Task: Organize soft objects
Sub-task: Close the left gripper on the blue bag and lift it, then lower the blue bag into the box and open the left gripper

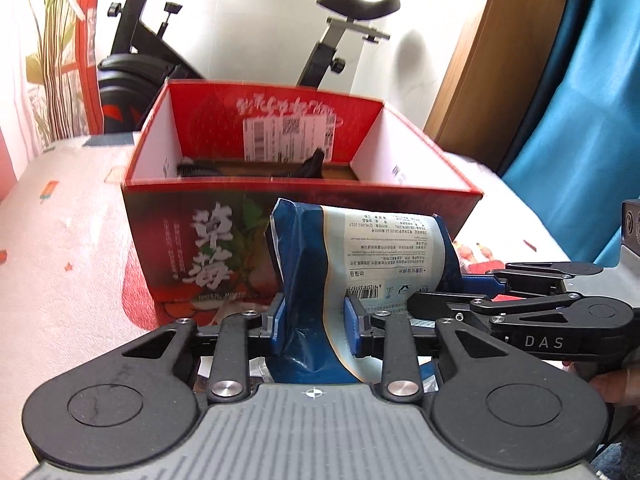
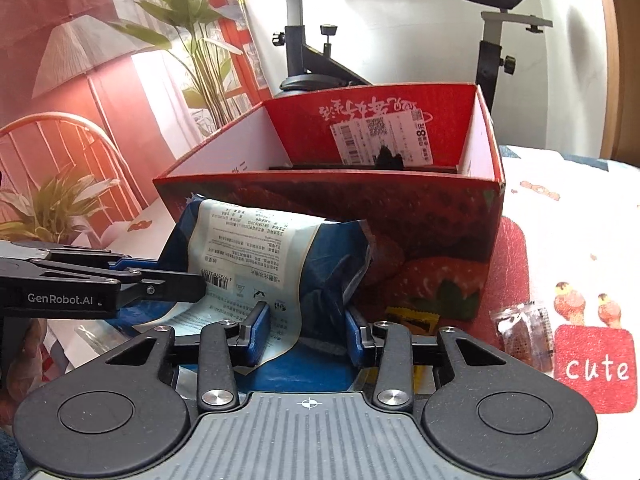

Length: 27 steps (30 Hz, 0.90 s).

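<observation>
A soft blue and white pack (image 1: 360,248) with printed text and a barcode hangs crumpled in front of a red strawberry box (image 1: 192,240). My left gripper (image 1: 316,320) is shut on the pack's left part, its blue pads pressing into the wrapper. My right gripper (image 2: 306,332) is shut on the same pack (image 2: 256,248) from the other side. Each view shows the other gripper's fingers reaching in from the side. The open box (image 2: 432,216) stands just behind the pack, with a dark item (image 2: 386,158) and a white label inside.
The box rests on a patterned bedspread (image 1: 60,240). A small clear packet (image 2: 524,332) and a yellow packet (image 2: 408,318) lie beside the box. An exercise bike (image 1: 132,56) stands behind it, with a blue curtain (image 1: 580,120) at the right and a plant (image 2: 192,40) at the left.
</observation>
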Available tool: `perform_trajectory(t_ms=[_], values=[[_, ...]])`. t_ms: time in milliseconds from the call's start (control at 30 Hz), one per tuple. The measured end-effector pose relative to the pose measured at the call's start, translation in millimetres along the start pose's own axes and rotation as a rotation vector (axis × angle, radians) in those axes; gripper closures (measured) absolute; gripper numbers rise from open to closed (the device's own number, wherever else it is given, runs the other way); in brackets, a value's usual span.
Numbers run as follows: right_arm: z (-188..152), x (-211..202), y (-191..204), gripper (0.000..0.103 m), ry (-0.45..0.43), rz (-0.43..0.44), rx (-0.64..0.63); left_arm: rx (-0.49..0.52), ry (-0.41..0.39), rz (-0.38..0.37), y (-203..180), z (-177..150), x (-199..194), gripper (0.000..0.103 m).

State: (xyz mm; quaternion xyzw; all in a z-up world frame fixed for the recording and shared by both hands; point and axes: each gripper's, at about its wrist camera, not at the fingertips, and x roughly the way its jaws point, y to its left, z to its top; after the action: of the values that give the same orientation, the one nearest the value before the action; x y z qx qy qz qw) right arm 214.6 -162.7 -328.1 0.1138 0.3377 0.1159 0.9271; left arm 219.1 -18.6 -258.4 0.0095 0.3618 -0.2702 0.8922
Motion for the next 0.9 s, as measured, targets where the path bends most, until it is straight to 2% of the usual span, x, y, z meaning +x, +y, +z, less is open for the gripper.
perform_trajectory(t_ms=[267,500,700,900], values=[[37.7,-38.0,22.9,0.067,-0.089,-0.013,-0.084,0.030,-0.107,-0.004,-5.6,32.5,-34.3,0.071],[87.0,-39.6,35.2,0.067,-0.124,-0.027,-0.172,0.057,-0.150,0.011,4.1,79.8,-30.4,0.071],[144.4,-11.9,33.0,0.067,-0.151,-0.062,-0.283,0.022,-0.127,0.030,21.5,124.9,2.3,0.071],[169.3,34.7,19.7,0.067,-0.105,-0.106,-0.331,-0.005,-0.044,0.055,34.7,129.7,47.3,0.071]])
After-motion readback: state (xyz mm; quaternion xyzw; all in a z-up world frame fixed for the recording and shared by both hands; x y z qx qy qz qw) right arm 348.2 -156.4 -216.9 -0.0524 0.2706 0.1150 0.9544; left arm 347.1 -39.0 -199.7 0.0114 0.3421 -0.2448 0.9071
